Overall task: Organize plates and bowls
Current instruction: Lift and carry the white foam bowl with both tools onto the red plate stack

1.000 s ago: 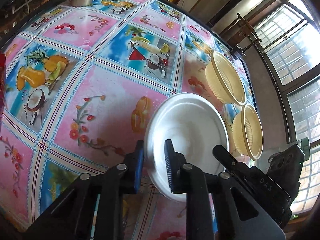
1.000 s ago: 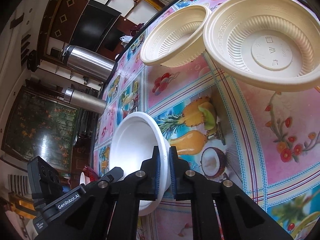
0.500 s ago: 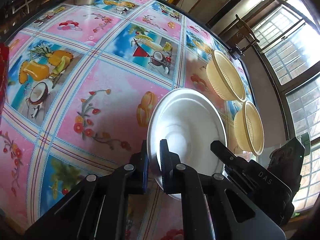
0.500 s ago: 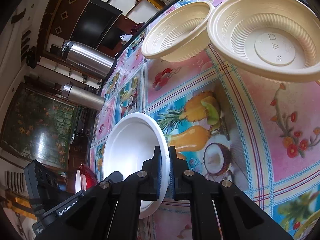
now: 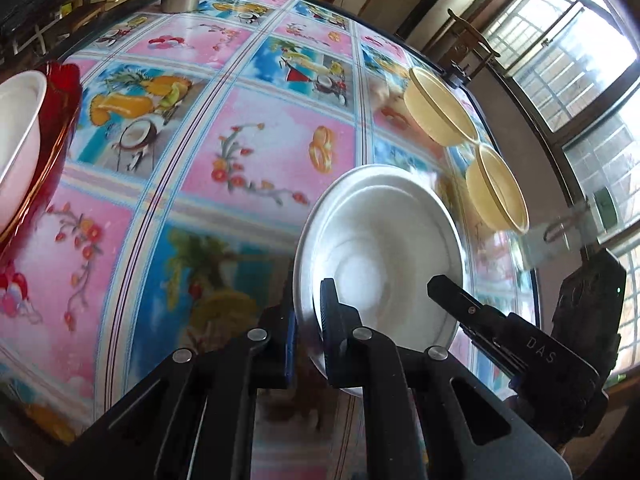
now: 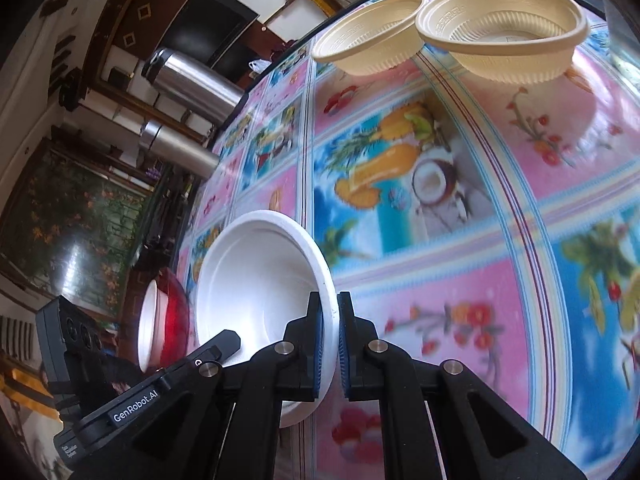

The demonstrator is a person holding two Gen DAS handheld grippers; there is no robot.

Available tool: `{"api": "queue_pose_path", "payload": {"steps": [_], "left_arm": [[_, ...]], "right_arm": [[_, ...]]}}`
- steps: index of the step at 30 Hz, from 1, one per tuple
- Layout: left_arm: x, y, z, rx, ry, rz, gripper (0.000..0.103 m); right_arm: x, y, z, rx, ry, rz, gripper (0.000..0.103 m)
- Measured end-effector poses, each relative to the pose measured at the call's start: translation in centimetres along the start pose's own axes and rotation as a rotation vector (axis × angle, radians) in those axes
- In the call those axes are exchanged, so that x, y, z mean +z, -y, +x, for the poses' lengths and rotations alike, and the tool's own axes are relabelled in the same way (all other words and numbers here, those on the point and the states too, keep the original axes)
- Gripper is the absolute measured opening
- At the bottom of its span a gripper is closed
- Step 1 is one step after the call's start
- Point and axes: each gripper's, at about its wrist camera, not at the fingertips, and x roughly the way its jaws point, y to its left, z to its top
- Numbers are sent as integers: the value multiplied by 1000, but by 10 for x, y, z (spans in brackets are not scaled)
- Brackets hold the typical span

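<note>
Now white bowl (image 5: 380, 248) lifted, red bowl (image 5: 52, 128) appearing

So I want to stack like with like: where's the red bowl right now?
The glossy red bowl sits at the far left edge of the left wrist view with a white bowl nested inside; in the right wrist view it is lower left, beyond the held white foam plate.

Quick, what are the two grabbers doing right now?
Left gripper: shut on the white bowl rim.
Right gripper: shut on the same bowl's opposite rim.
</note>
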Motion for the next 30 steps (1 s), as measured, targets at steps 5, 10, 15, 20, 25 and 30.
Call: {"api": "queue_pose_path", "payload": {"steps": [5, 10, 15, 20, 25, 30], "left_arm": [[-24, -8, -12, -17, -11, 28, 9], [-41, -30, -24, -35, -17, 26, 9], [-49, -64, -47, -42, 2, -12, 9], [-60, -93, -72, -21, 30, -35, 10], [-71, -116, -89, -10, 42, -51, 9], [-71, -123, -101, -17, 72, -48, 9]], "right_arm": [[-26, -9, -11, -49, -25, -33, 8], [-48, -28, -13, -75, -57, -66, 7], [-63, -64, -5, -73, -103, -132, 7], [-82, -105, 3, -73, -132, -223, 8], [-101, -129, 11, -72, -166, -278, 8], [-108, -140, 11, -52, -170, -288, 8]]}}
